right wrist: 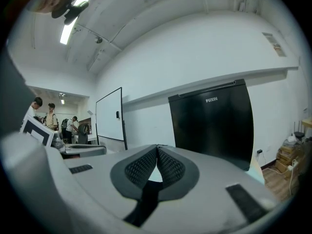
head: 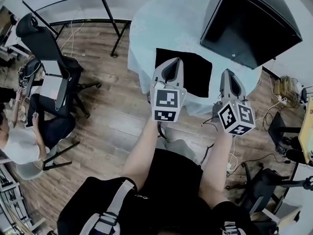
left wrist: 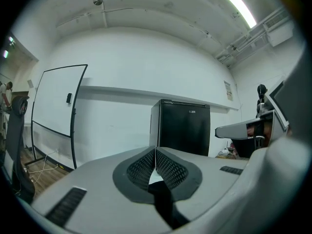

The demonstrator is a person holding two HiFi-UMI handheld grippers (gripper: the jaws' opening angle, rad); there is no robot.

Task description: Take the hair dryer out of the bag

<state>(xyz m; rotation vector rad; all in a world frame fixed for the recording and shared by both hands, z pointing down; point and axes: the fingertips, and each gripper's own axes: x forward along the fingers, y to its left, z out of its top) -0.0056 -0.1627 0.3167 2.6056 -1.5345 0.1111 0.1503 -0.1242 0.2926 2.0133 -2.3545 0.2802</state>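
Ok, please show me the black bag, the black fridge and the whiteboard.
black bag (head: pixel 198 72), head view, its flat top face.
black fridge (right wrist: pixel 214 126), right gripper view, middle of its door.
whiteboard (left wrist: pixel 53 101), left gripper view, its white surface.

Matt black cloth bag (head: pixel 195 68), smooth pale table cover (head: pixel 156 28), brown wood-plank floor (head: pixel 112 119), smooth black cabinet (head: pixel 249 23)

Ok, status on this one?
Left gripper shut, empty. Right gripper shut, empty. Bag on table, dryer not visible. Nothing in the way.
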